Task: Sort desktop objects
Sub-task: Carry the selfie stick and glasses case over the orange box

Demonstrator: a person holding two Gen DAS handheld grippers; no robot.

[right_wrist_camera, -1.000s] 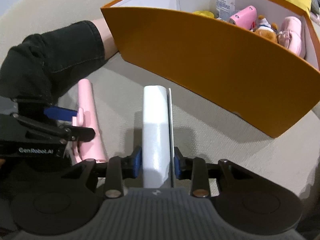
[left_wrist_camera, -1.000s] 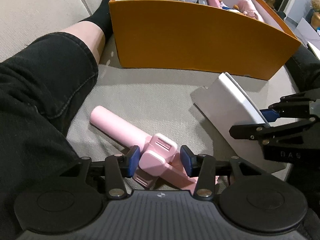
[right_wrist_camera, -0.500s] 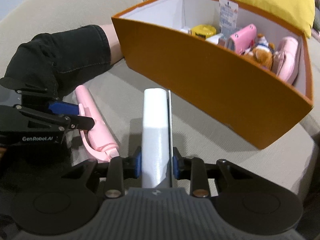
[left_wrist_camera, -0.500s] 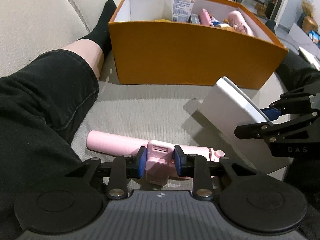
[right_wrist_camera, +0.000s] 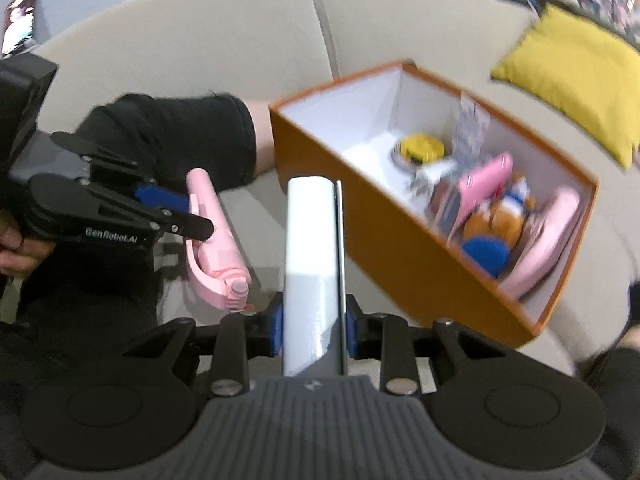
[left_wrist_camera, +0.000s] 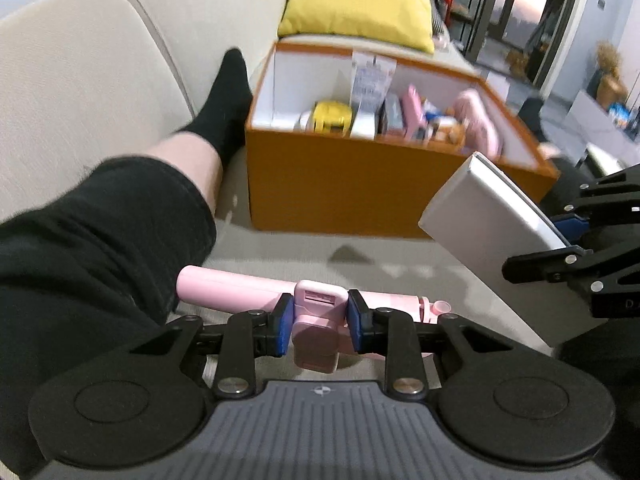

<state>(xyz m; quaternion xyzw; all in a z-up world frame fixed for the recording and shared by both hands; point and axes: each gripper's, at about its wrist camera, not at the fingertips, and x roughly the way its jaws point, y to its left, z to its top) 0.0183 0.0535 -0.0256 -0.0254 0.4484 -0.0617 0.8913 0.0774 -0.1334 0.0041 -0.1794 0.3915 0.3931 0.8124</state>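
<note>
You're in a home living room. You sit on a beige fabric sofa [left_wrist_camera: 100, 92] with a yellow cushion [left_wrist_camera: 360, 0] against its back, your leg [left_wrist_camera: 120, 208] stretched along the seat in a black sock [left_wrist_camera: 224, 108]. An orange cardboard box [left_wrist_camera: 340, 192] of household odds and ends rests on the seat, and dark-framed glass doors [left_wrist_camera: 532, 12] and a low white cabinet [left_wrist_camera: 600, 124] stand beyond.

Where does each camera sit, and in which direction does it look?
Left wrist: on the left gripper, looking down its fingers at the pink selfie stick it clamps; a leg in black shows.
Right wrist: on the right gripper, clamping the white box; a hand shows.
Both share the orange box, the yellow cushion.
</note>
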